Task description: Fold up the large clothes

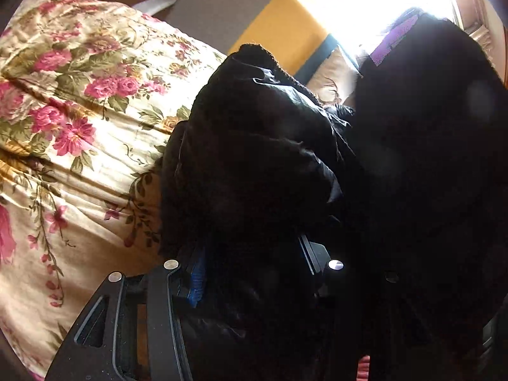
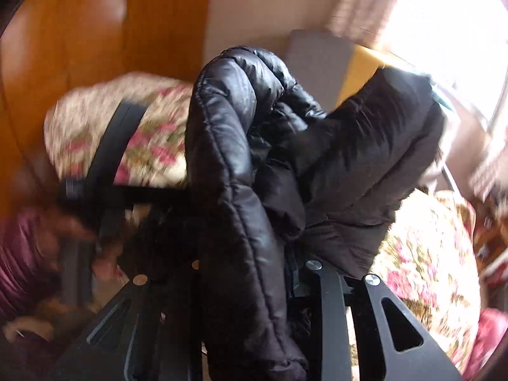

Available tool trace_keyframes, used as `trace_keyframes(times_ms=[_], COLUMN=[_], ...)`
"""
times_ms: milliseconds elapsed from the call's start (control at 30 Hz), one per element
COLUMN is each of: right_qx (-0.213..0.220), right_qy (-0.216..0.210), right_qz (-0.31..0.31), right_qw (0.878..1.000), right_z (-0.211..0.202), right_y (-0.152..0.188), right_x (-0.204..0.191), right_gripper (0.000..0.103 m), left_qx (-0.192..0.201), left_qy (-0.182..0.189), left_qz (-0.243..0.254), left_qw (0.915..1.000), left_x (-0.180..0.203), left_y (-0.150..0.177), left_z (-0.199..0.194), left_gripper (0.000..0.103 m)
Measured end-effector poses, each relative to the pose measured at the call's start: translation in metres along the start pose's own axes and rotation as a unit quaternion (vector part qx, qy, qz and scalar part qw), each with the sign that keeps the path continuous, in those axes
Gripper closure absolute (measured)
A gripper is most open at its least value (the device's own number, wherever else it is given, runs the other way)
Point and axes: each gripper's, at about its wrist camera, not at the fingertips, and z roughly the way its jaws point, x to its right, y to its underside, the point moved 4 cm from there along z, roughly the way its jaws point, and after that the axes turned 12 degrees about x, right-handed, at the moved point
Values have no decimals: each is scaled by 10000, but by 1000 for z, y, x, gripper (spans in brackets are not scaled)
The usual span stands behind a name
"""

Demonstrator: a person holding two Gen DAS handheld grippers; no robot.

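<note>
A black quilted puffer jacket (image 2: 241, 146) hangs bunched over a floral bedspread (image 1: 79, 120). In the left wrist view my left gripper (image 1: 254, 254) is shut on a thick fold of the jacket (image 1: 254, 146), which hides its fingertips; only a blue pad (image 1: 196, 273) shows. In the right wrist view my right gripper (image 2: 247, 254) is shut on a padded edge of the same jacket, which drapes down between its fingers. The rest of the garment rises dark and backlit on the right of the left wrist view. The right wrist view is blurred.
A bright window (image 1: 381, 0) lies ahead to the right. Grey (image 1: 219, 6) and yellow (image 1: 282, 28) panels stand behind the bed. Wooden panelling (image 2: 95, 31) stands at the left. A hand in a maroon sleeve (image 2: 22, 254) holds a black frame (image 2: 111, 146) at the left.
</note>
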Motion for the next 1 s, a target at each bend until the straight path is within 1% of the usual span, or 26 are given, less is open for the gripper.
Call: trace_keyframes(times_ms=[33, 100, 167, 233, 300, 333, 400, 433, 467, 500, 533, 600, 633, 667, 700, 767, 800, 833, 867, 900, 933, 967, 1000], right_qx=[-89, -131, -158, -115, -72, -55, 10, 53, 88, 125, 171, 246, 270, 303, 336, 402, 425, 455, 477, 497, 517, 526, 529], right_qy=[-33, -22, -50, 23, 104, 121, 205, 254, 284, 310, 346, 392, 398, 410, 424, 451, 466, 484, 493, 467, 309, 70, -309], right_qz=[-216, -357, -403, -669, -1018, -1106, -1365, -1510, -1619, -1721, -1848, -2023, -2079, -2133, -2174, -2234, -2230, -2205, -2163, -2114, -1990, -1838, -1606], right_qw=[9997, 9993, 9990, 9977, 9947, 9938, 9904, 9882, 9864, 9845, 9820, 9782, 9770, 9757, 9746, 9729, 9728, 9731, 9739, 9750, 9782, 9815, 9851], right_z=[11, 24, 33, 37, 40, 40, 42, 42, 42, 42, 42, 39, 38, 37, 37, 36, 36, 35, 34, 35, 31, 29, 22], right_y=[7, 16, 19, 24, 30, 32, 35, 38, 39, 41, 43, 45, 47, 48, 51, 54, 56, 56, 55, 56, 54, 54, 51], right_x=[-11, -18, -19, -23, -32, -35, -40, -43, -47, -49, -52, -58, -61, -61, -63, -66, -67, -66, -63, -64, -61, -62, -59], right_gripper=[79, 79, 79, 79, 79, 79, 79, 79, 79, 79, 79, 79, 79, 79, 79, 79, 79, 79, 78, 75, 67, 52, 46], left_qx=[-20, 10, 192, 515, 970, 1201, 1335, 1287, 1194, 1101, 919, 625, 461, 365, 234, 31, -61, -92, -91, -88, -73, -64, -74], left_qy=[64, 108, 111, 104, 161, 288, 672, 927, 1056, 1091, 1155, 1301, 1339, 1351, 1349, 1209, 1127, 986, 919, 867, 784, 706, 632], left_qz=[-112, -302, -501, -675, -578, -352, 82, 368, 671, 895, 1213, 1516, 1664, 1770, 1894, 2007, 2067, 2165, 2175, 2105, 2027, 2009, 2007], left_qw=[9999, 9995, 9985, 9963, 9935, 9917, 9887, 9867, 9849, 9839, 9816, 9778, 9758, 9742, 9723, 9722, 9719, 9712, 9717, 9737, 9761, 9770, 9776], left_x=[-6, -13, -27, -38, -39, -30, -5, 12, 30, 45, 68, 89, 115, 127, 138, 149, 151, 152, 145, 141, 136, 134, 130], left_y=[-3, -6, -14, -27, -45, -53, -65, -66, -65, -62, -50, -38, -29, -19, -17, -16, -15, -13, -21, -25, -31, -34, -36], left_z=[-2, -7, -24, -49, -83, -104, -126, -133, -135, -130, -127, -118, -114, -110, -100, -85, -74, -67, -57, -53, -54, -58, -58], left_gripper=[58, 60, 60, 60, 60, 60, 60, 60, 59, 57, 51, 48, 48, 48, 48, 48, 61, 76, 81, 88, 92, 94, 95])
